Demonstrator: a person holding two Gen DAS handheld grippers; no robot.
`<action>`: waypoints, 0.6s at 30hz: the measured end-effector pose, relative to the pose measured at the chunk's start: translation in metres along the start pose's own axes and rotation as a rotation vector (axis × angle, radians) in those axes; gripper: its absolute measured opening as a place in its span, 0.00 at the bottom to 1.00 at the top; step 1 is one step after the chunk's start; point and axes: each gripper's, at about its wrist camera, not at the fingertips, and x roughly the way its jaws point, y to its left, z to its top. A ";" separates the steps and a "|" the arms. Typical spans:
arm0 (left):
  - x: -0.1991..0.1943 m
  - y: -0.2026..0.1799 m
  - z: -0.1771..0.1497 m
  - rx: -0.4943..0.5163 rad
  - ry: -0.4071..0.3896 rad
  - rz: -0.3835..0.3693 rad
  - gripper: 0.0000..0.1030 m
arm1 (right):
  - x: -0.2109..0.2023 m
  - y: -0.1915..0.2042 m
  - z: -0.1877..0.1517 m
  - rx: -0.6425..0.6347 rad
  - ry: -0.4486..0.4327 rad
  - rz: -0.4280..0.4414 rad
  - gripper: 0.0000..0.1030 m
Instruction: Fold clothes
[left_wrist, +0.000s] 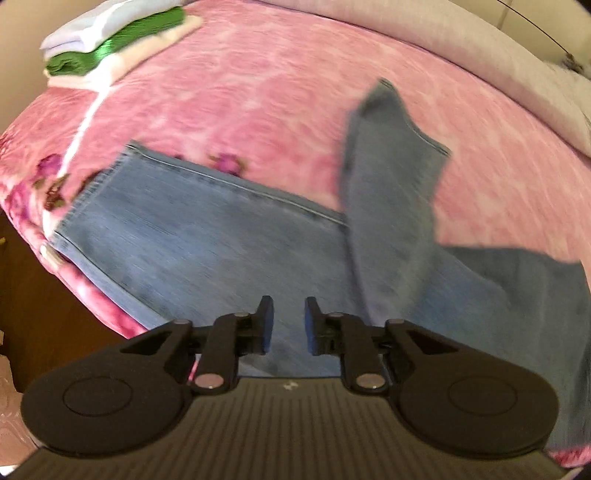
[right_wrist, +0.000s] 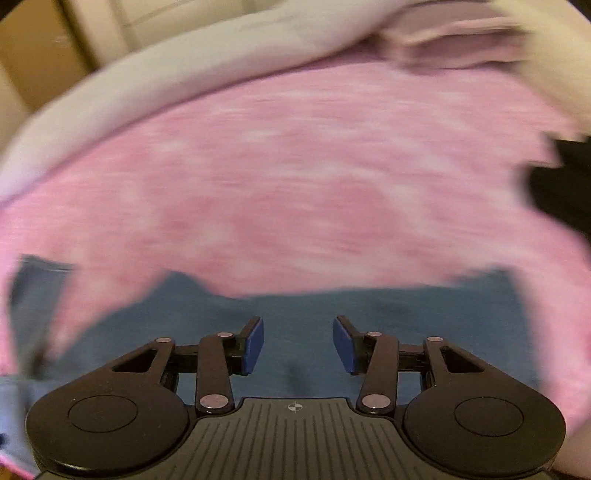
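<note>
**Jeans half laid out, both tongs empty**

Since the faded blue denim jeans (left_wrist: 207, 240) lie across the fuzzy pink floral blanket (left_wrist: 258, 85) with one leg flipped up, I'd flatten that first. Left gripper (left_wrist: 289, 325) is narrowly parted, right gripper (right_wrist: 298, 345) wider, neither holding anything. Folded white-and-green stack (left_wrist: 110, 40) sits far off.

A pink floral blanket (left_wrist: 258, 85) covers the bed, with a pale lilac sheet (left_wrist: 461, 44) along its far edge

Pink floral blanket (left_wrist: 280, 92) covers the bed, dark floor (left_wrist: 22, 288) beside
</note>
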 end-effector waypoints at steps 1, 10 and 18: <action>0.005 0.010 0.006 -0.009 0.006 0.007 0.13 | 0.010 0.018 0.005 -0.018 0.002 0.056 0.30; 0.052 0.101 0.055 -0.083 0.101 0.028 0.13 | 0.127 0.143 0.004 0.083 0.269 0.328 0.30; 0.066 0.169 0.072 -0.177 0.131 -0.036 0.14 | 0.210 0.176 -0.045 0.711 0.488 0.514 0.36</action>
